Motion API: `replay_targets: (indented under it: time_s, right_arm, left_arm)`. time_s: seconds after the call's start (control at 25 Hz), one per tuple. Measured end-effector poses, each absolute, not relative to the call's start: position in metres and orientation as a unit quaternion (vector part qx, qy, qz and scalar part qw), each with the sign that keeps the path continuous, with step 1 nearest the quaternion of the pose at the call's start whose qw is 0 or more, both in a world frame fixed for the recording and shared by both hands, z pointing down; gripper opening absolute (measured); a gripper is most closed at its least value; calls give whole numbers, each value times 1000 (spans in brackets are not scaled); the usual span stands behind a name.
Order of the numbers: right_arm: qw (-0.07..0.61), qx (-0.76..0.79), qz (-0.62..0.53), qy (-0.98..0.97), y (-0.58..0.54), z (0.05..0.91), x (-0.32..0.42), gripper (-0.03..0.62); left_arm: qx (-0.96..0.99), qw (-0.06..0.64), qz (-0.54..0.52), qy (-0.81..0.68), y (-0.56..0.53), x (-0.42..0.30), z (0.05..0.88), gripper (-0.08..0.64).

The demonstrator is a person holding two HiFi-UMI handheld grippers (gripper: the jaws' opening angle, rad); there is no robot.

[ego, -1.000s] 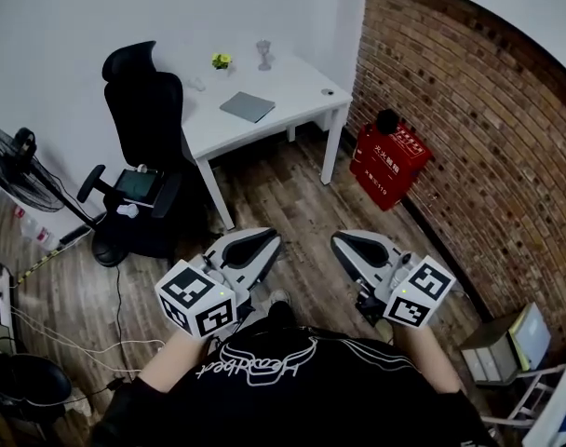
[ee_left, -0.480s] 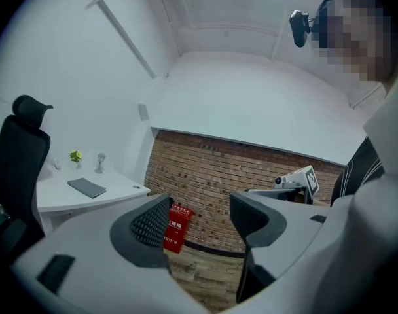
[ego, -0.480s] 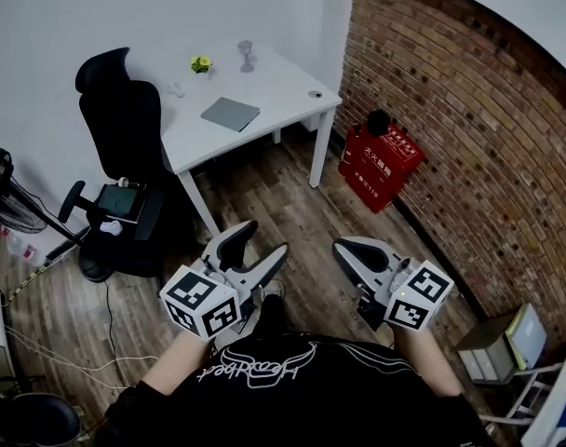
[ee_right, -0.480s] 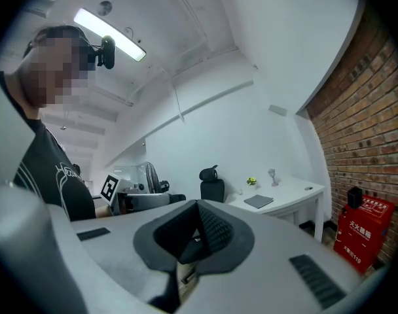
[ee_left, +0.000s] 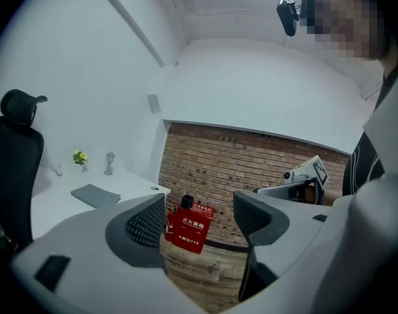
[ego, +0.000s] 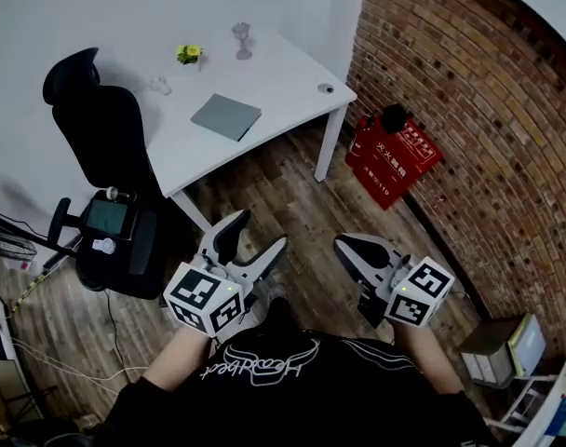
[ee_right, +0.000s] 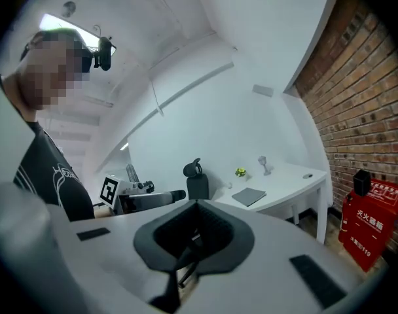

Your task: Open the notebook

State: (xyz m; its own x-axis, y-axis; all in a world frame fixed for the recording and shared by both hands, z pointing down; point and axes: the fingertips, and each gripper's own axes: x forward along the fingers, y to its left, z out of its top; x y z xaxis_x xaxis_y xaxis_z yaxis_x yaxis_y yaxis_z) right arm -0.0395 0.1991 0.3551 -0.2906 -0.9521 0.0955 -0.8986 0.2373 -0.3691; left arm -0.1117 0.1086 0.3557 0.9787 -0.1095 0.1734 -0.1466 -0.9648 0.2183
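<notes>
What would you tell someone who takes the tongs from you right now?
Left tongs: open, empty, held low.
Right tongs: shut, nothing in them.
Notebook: lies closed and flat on the white desk, far ahead of both tongs.
Done: nothing yet.
Left: step up to the desk, then lift the cover open.

The notebook [ego: 226, 116] lies mid-table [ego: 283, 82]; a plant [ego: 189, 54] and a glass [ego: 241, 39] stand along the table's far edge.
</notes>
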Motion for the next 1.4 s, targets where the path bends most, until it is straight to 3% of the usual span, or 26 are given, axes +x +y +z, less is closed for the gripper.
replay_targets:
  time_s: [0.52,1.4]
  right_arm:
    - [60,-563,-192,802,12,357,17,2]
    - [73,-486,-200,848,-123,361,109,2]
  left_arm:
    - [984,125,92,-84,-71,-48,373,328]
    - [969,119,144,-164,-187,30,406,327]
